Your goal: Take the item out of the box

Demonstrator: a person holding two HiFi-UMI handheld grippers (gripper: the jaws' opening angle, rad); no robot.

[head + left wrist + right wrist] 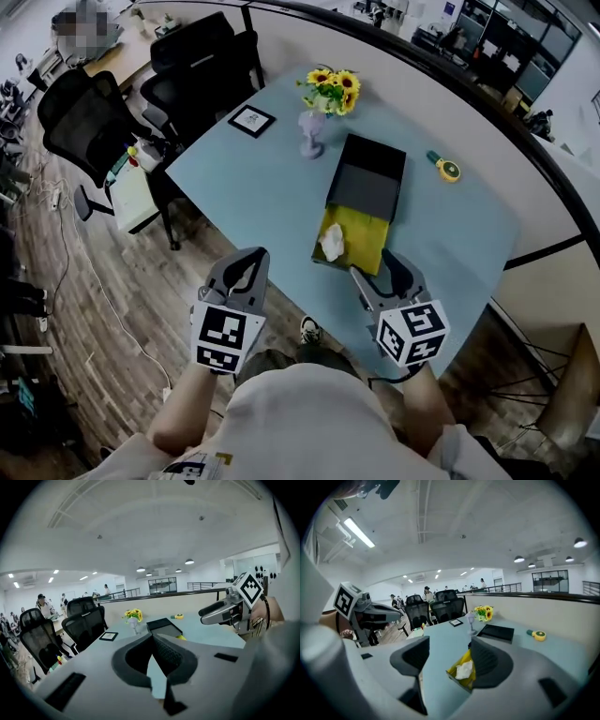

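An open box (pixel 364 246) with a yellow lining lies on the light blue table (pixel 253 178), near its front edge. A crumpled white item (pixel 332 243) rests inside at the left. The black lid (pixel 367 176) lies against the box's far end. My right gripper (pixel 378 270) hovers at the box's near right corner, open, with nothing between its fingers; in its own view, box (pixel 465 660) and white item (pixel 464 670) show just beyond the jaws (pixel 449 648). My left gripper (pixel 251 255) hangs off the table's front edge, left of the box, shut and empty (pixel 151 637).
A vase of sunflowers (pixel 319 112), a small framed picture (pixel 251 120) and a yellow tape measure (pixel 445 169) stand farther back on the table. Black office chairs (pixel 84 122) crowd the table's left side. A low partition wall (pixel 450 84) runs behind it.
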